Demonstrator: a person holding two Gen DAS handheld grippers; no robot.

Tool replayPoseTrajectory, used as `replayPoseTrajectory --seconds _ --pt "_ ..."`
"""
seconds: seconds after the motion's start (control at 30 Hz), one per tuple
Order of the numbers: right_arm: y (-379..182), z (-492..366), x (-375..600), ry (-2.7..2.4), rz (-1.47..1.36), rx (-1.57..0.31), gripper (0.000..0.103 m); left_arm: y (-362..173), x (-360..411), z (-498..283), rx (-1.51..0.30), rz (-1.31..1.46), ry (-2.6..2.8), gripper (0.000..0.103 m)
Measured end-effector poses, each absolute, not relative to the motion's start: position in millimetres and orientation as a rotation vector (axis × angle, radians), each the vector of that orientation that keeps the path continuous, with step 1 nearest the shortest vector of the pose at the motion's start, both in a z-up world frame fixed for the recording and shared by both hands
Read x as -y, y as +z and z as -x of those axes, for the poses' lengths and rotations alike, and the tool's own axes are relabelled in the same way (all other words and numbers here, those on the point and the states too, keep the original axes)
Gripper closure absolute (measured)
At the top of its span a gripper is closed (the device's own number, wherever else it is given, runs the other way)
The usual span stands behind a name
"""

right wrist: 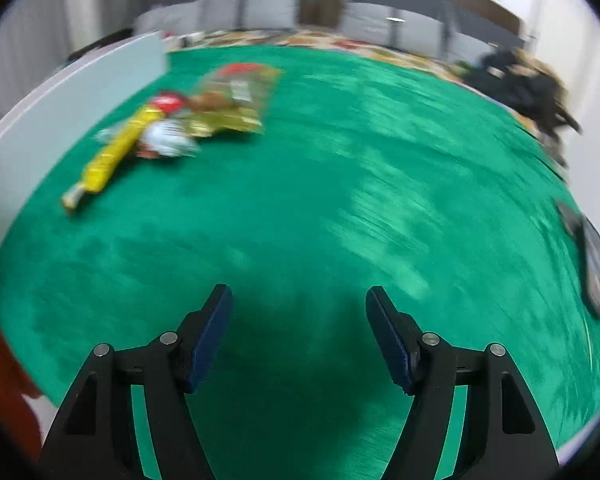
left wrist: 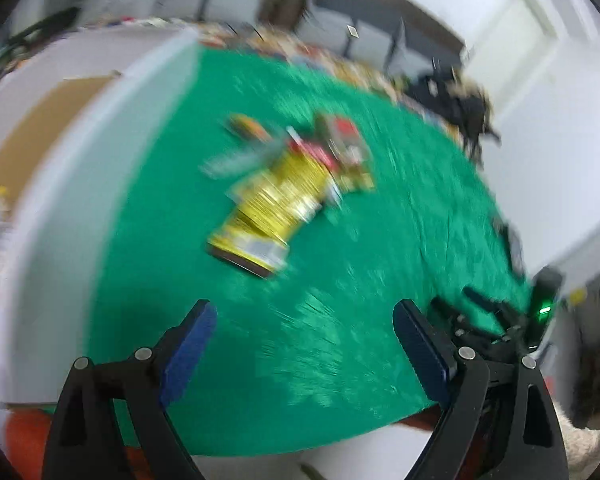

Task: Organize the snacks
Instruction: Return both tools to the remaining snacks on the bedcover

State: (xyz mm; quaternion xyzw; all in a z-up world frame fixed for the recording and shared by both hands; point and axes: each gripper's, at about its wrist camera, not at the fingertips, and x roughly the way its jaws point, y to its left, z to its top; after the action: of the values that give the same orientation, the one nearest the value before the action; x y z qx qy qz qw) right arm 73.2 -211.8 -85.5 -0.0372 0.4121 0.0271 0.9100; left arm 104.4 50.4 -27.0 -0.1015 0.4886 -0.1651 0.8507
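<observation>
Both views smeared by motion blur; detail on wrappers unreadable.

Landmark: the snack pile [left wrist: 292, 176] on the green cloth [left wrist: 340, 340]. All positions given from it.

Left gripper [left wrist: 304, 320]: jaws wide apart, nothing between them, only bare cloth. It sits on the near side of the pile, clear of it, angled down at the cloth. Closest item of the pile to it is the yellow pack [left wrist: 268, 212], lying long-ways with one end pointed toward the jaws.

Right gripper [right wrist: 300, 300]: jaws apart, empty, over bare cloth. From this view the pile [right wrist: 180, 128] is well apart, far and to the left, with the yellow pack [right wrist: 112, 152] stretching off its near-left edge and a flat clear bag [right wrist: 240, 96] on its far side.

White box wall [left wrist: 100, 184] stands just left of the pile; judged to be the likely destination, not certain.

Step in hand, as judged: approach for a first pick. Advice:
- Slow down before contact; the blur suggests too much speed for a clean grasp.
- Take the yellow pack first, across its narrow width near the middle, since it lies outermost.
- Keep the second gripper off the heap so loose wrappers are not scattered.
</observation>
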Motion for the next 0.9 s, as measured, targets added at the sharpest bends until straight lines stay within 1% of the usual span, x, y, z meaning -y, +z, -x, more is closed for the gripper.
replayPoseTrajectory --seconds 0.13,0.27,0.3,0.4,0.53,0.7,0.9 --pt "-90 -63 226 0.048 0.022 -0.840 0.030 -56 -4 -115 -1.072 0.128 -0.293 0.014" --pt "-86 -70 225 0.056 0.080 -0.821 0.029 -81 16 -126 -1.066 0.103 -0.211 0.014" --pt "-88 -70 227 0.058 0.085 -0.824 0.029 -84 22 -124 -1.041 0.078 -0.192 0.014" --pt "-93 -70 234 0.076 0.034 -0.825 0.025 -91 36 -120 -1.002 -0.029 -0.161 0.013" --pt "-95 -71 237 0.079 0.029 -0.822 0.019 -98 42 -118 -0.985 -0.074 -0.150 0.000" --pt "-97 -72 234 0.083 0.031 -0.823 0.013 -103 44 -120 -0.947 -0.082 -0.143 0.000" --pt "-97 -73 234 0.089 0.035 -0.827 0.012 -100 43 -120 -0.944 -0.098 -0.153 0.000"
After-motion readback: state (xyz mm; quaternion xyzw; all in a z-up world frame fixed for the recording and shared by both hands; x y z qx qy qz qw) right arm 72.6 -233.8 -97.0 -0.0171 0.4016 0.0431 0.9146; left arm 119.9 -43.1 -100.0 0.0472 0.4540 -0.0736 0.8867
